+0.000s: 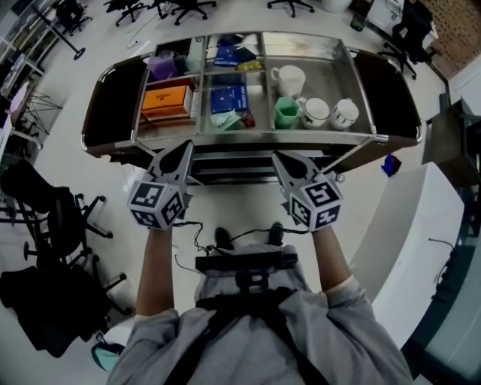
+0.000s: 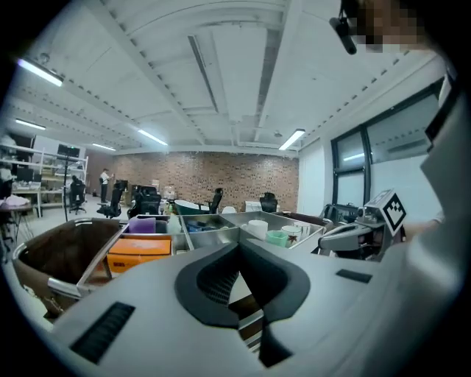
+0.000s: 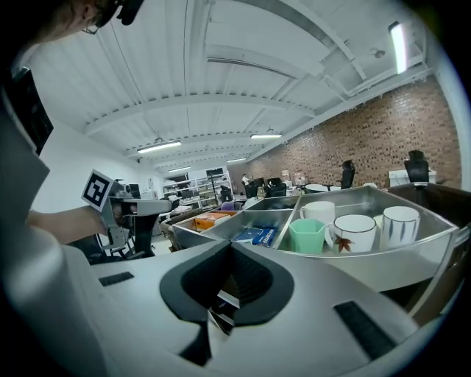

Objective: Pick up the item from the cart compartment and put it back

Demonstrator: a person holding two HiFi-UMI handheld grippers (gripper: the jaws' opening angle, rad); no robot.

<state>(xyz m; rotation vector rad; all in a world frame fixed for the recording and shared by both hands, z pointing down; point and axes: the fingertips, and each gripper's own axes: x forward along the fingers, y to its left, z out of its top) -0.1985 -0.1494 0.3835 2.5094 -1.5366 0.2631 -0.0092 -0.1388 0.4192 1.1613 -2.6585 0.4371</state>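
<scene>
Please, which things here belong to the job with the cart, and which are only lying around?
For the job:
cart
compartment items, any could be the one: orange box, blue box, green cup, white mug
left claw, right claw, both shut, empty

Just lying about:
office chair
chairs behind the cart

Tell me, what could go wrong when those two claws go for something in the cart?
The green cup, white mug, leaf-print cup and striped cup crowd one compartment; reaching for one might knock a neighbour. The left gripper and right gripper are both shut and empty; unless opened first, they would only shove things. The cart's raised rim lies in front of them, so a low approach could hit it.
</scene>
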